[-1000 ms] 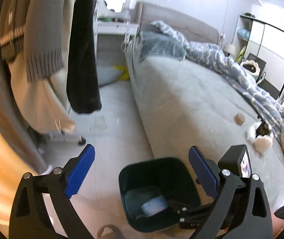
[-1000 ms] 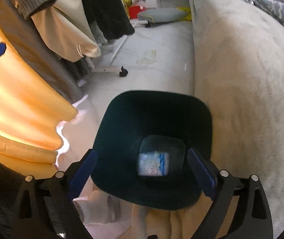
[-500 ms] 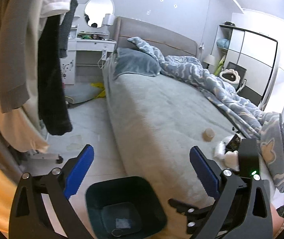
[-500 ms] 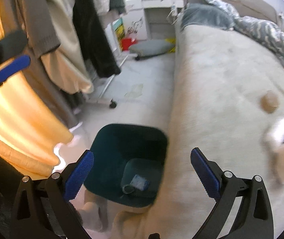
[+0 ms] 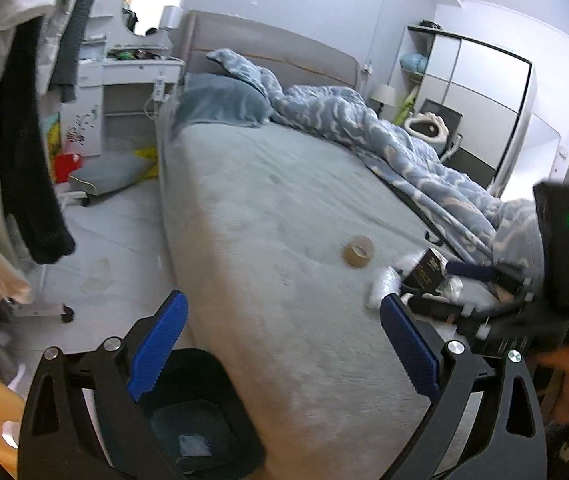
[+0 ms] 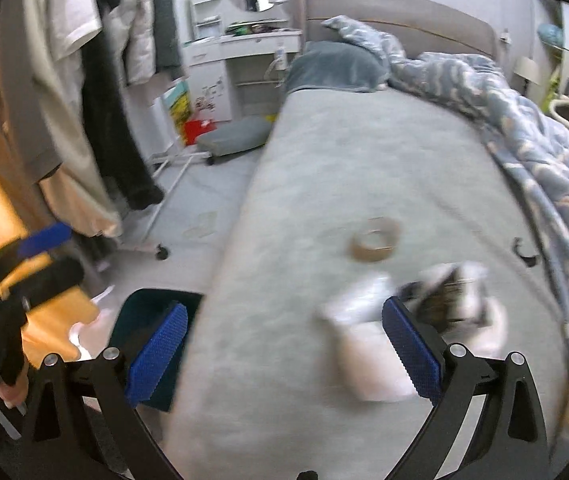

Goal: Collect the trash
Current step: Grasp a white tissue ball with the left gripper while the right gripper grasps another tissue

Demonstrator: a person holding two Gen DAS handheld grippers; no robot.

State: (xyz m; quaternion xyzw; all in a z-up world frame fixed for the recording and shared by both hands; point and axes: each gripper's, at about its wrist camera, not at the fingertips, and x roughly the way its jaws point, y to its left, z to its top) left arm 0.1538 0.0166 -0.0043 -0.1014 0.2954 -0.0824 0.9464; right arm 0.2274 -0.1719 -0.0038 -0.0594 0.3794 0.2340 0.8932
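Right gripper [image 6: 282, 350] empty, fingers wide, over near end of bed [image 6: 324, 168]; left gripper [image 5: 282, 344] likewise wide, empty

Trash pile on bed, near right: crumpled white paper [image 6: 368, 344], dark small box [image 6: 444, 296] just beyond it, blurred

Tape roll [image 6: 376, 239] farther up bed, apart from pile

Dark green bin [image 5: 200, 424] on floor against bed's left side, one wrapper inside

Judgement: paper light, soft, crushable, so pinch bulk anywhere; box light, stiff, take across flat faces; roll rigid, grip across rim
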